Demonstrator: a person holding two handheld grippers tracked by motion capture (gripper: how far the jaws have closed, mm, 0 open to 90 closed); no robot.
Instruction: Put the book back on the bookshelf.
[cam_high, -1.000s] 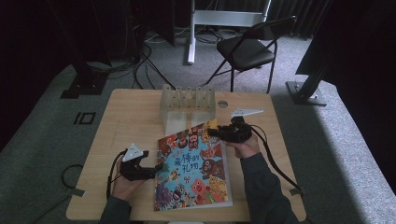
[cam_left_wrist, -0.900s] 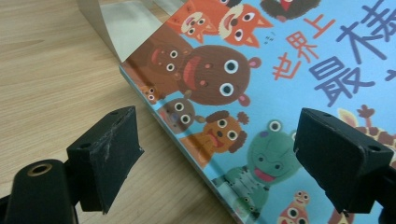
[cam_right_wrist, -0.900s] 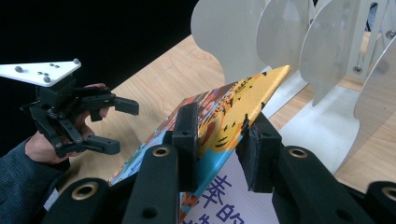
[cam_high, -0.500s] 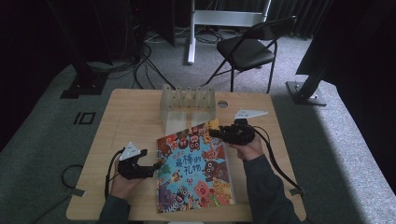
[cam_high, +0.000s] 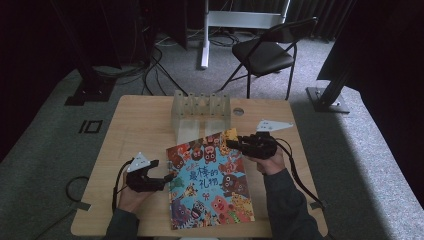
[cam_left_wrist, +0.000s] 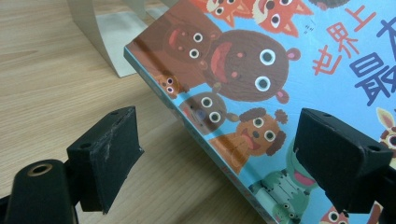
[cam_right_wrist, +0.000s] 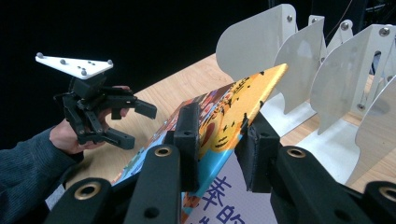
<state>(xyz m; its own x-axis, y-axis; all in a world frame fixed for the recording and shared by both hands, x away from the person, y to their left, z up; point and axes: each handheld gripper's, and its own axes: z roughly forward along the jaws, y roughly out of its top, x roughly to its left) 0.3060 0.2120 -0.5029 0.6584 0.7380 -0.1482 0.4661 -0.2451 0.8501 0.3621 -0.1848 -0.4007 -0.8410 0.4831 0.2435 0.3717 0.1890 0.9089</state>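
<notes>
On the tabletop (cam_high: 140, 125) we saw the picture book (cam_high: 210, 182) lying face up just in front of the white divider rack (cam_high: 201, 111), its far right corner raised. The right hand-held gripper (cam_high: 235, 145) was clamped on that corner; in the right gripper view both jaws pinched the book's edge. The left hand-held gripper (cam_high: 170, 178) was released, jaws spread wide at the book's left edge, not touching it as far as we could tell. We judged the step as lifting the book to stand it in a rack slot; next move would call for tilting it upright and lining it with a gap. Which slot was unclear. The book's underside was hidden, and its near end was cut off in the left gripper view.
</notes>
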